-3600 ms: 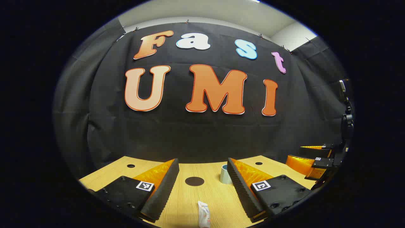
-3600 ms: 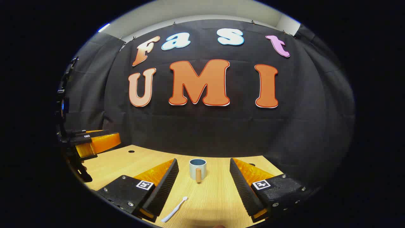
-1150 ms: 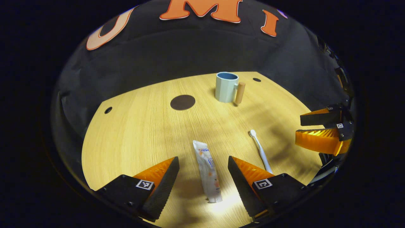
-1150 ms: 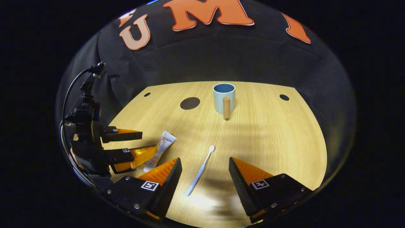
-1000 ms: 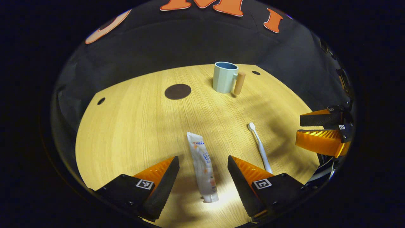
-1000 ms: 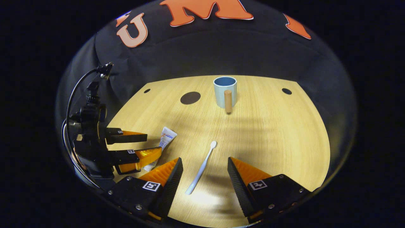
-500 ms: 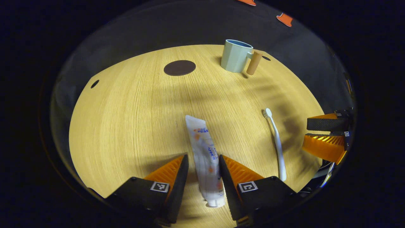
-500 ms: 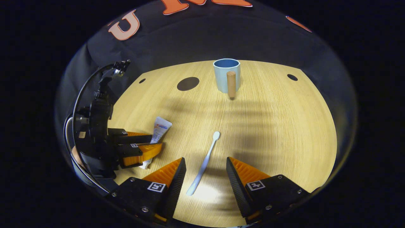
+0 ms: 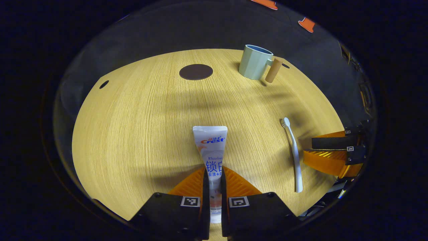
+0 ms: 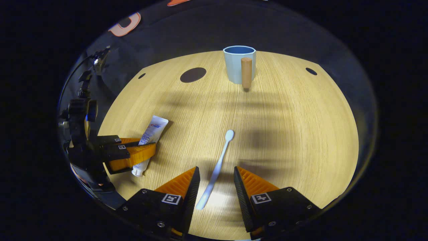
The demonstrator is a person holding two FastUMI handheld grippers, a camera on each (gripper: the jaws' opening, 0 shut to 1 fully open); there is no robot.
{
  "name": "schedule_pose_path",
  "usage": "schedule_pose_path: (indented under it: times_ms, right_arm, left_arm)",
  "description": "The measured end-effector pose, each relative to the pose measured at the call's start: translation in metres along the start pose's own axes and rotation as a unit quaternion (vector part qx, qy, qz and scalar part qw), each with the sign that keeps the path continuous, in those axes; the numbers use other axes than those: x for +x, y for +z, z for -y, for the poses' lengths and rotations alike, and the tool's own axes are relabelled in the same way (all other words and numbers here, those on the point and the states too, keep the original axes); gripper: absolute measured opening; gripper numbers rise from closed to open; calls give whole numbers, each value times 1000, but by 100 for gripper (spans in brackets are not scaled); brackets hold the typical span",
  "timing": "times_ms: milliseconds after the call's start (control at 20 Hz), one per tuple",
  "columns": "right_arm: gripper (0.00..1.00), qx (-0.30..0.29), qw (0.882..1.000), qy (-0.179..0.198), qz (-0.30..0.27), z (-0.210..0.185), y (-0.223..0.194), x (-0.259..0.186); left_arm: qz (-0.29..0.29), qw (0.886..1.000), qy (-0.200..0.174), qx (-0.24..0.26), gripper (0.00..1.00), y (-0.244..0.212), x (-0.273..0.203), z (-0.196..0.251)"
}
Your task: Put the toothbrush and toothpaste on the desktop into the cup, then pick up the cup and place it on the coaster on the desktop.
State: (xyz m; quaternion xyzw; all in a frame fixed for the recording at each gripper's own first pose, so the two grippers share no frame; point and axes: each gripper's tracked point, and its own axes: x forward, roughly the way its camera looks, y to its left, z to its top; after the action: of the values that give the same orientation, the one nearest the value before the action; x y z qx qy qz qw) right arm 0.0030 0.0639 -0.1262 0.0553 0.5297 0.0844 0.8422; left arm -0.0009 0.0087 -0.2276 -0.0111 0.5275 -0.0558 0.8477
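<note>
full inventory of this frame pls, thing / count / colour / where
toothpaste tube: 1, white with print, flat on the near part of the table, pinched between the left gripper's fingers
toothbrush: 1, white, flat on the table, handle end between the right gripper's fingers, untouched
cup: 1, pale blue-green with a tan wooden handle, upright and empty at the far side of the table
coaster: 1, dark brown, round, far side, left of the cup, bare
table: 1, light wood, with small dark holes near its far edge
booth wall: 1, black cloth, behind the table
left gripper: 1, closed on the toothpaste tube
right gripper: 1, open, straddling the toothbrush handle
</note>
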Motion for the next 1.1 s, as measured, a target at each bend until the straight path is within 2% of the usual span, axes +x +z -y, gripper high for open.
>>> schedule_pose_path:
  times_ms: [50, 250, 300, 450, 500, 550, 650, 1100]
  right_arm:
    - [56, 0, 1000, -4, -9, 0, -1, 5]
    - [42, -6, 999, -31, -28, 8, -5, 24]
    - [41, -13, 998, -45, -33, 13, -8, 29]
    - [26, -44, 995, -82, -20, 25, 2, 34]
    - [23, -47, 995, -84, -18, 27, 4, 37]
    - [15, -45, 995, -83, -16, 27, 8, 38]
    - [9, -42, 996, -77, -12, 27, 8, 37]
    - [7, -50, 995, -42, 81, 28, 43, 30]
  left_arm:
    - [4, 1000, -1, 1, 17, 1, -1, 0]
    - [23, 1000, 1, 0, 17, 6, -10, -2]
    - [26, 1000, 3, -1, 17, 6, -11, -3]
    - [35, 999, 6, -7, 17, 5, -24, -11]
    - [39, 999, 7, -9, 17, 4, -29, -13]
    - [44, 999, 7, -12, 17, 5, -33, -15]
    - [51, 999, 7, -16, 17, 7, -33, -12]
    - [92, 996, 17, -13, 17, 20, -46, -8]
